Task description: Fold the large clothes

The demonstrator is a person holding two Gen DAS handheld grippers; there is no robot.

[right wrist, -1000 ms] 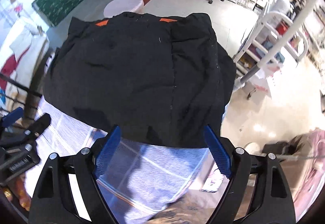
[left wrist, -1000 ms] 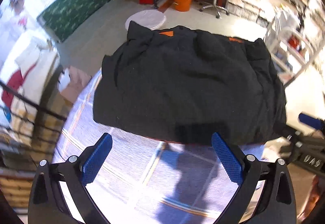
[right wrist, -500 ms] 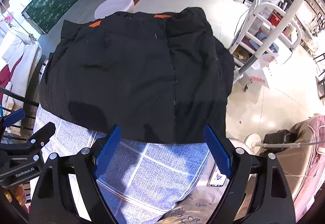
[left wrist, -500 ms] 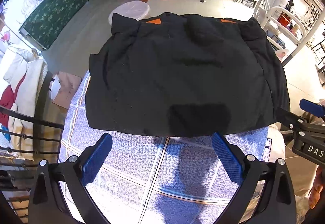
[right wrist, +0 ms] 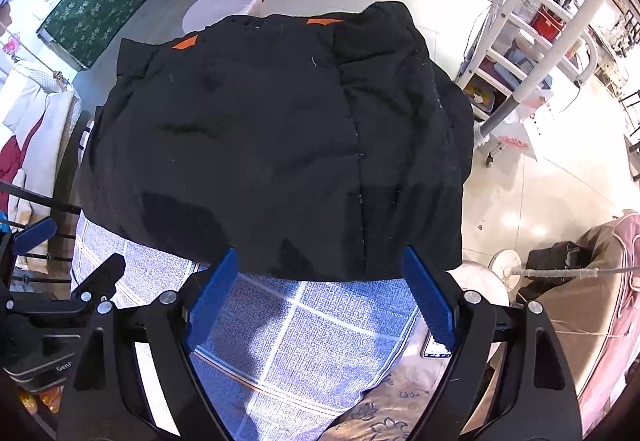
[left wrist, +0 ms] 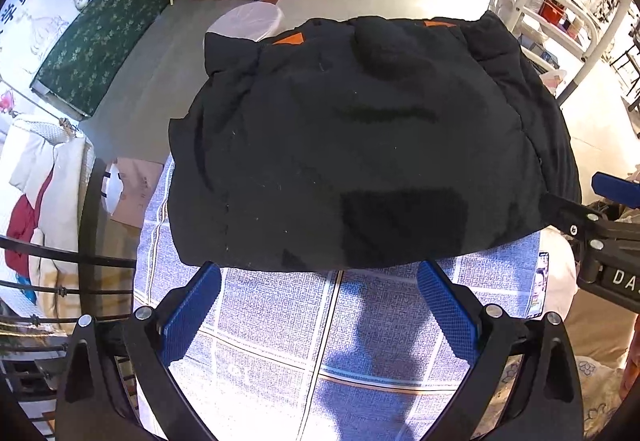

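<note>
Left gripper (left wrist: 318, 287) rolled, right gripper (right wrist: 320, 273) wide, empty

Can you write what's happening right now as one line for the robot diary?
black jacket: folded, lying on blue checked cloth | left gripper: open, empty, above near edge | right gripper: open, empty, alongside

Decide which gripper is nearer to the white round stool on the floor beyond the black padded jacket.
Left. The left gripper hangs open over the jacket's near hem on the stool's side; the right gripper, also open, hangs at the hem's far-side corner.
</note>
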